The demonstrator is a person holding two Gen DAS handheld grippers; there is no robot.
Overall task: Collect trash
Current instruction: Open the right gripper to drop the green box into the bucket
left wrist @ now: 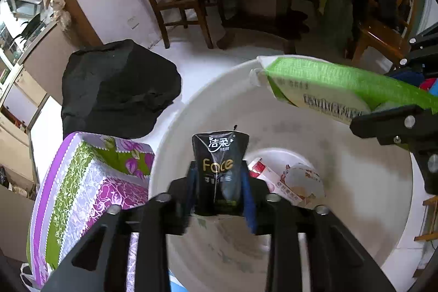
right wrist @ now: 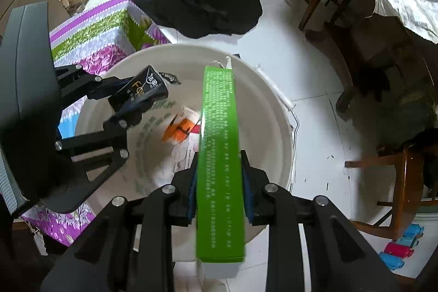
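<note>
Left wrist view has the left gripper point(left wrist: 219, 182) pointing steeply down into a big white bucket point(left wrist: 175, 133), with a black Face tissue pack point(left wrist: 220, 158) sitting between its blue pads. The jaws look loosened, so I'd say the pack is about to drop rather than being squeezed, though I can't swear the pads are fully clear of it. Right wrist view shows the same deal: the right gripper point(right wrist: 220, 182) aims almost straight down over the bucket point(right wrist: 273, 111), and a long green carton point(right wrist: 220, 155) stands between its pads, which also look eased off with slim gaps either side. Down in the bottom of the bucket there's already some trash, a red-and-white carton point(left wrist: 269, 177) and crumpled white paper point(left wrist: 301, 179), so collecting is clearly underway. Both current items hang right above the opening, so what's left here is just letting them fall in. Beside the bucket sits a purple and green floral box point(left wrist: 90, 182), and a black cloth heap point(left wrist: 117, 84) lies on the tiled floor point(right wrist: 309, 51) behind.
</note>
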